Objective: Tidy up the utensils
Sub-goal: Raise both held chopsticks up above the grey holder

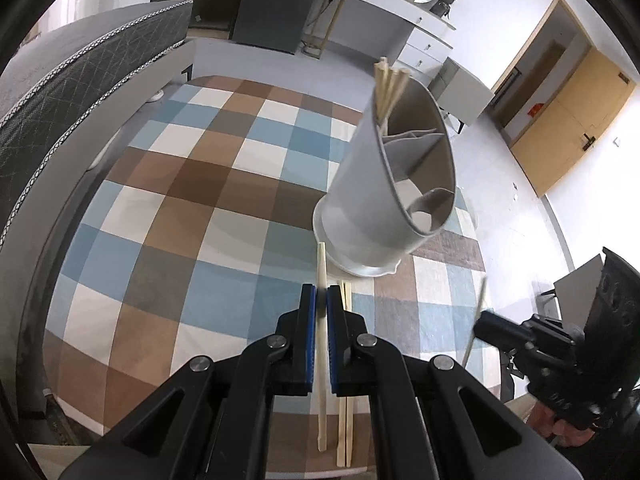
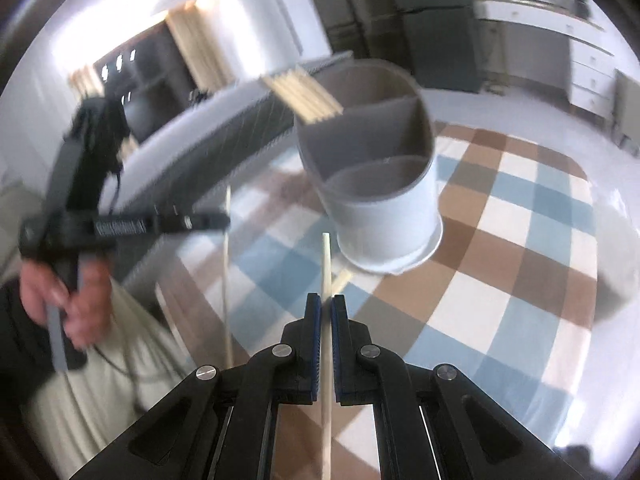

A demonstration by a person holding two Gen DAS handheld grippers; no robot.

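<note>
Left gripper [image 1: 321, 292]: jaws drawn nearly together on a single pale chopstick [image 1: 321, 268], gripped partway along its length, its forward tip reaching almost to the foot of the utensil holder [image 1: 384, 184]. Right gripper [image 2: 326, 300]: likewise closed to a narrow gap on a second chopstick [image 2: 326, 264], its tip pointing toward the holder's base; this view is motion-blurred.

The holder, a grey divided cylinder on a white drip base, stands on the checked tablecloth [image 1: 180, 200]. A bundle of chopsticks [image 1: 388, 84] already stands in the compartment on its far side from the left gripper; the other compartments appear empty. Two loose chopsticks [image 1: 345, 360] lie on the cloth on the near side of the holder, just beside the left gripper's fingers.

Assessment: the sticks look light, rigid and smooth. Held mid-length, they are liable to pivot or slip between the pads; a grip nearer the thick end should aid insertion. The tall holder could tip if struck at its rim.
</note>
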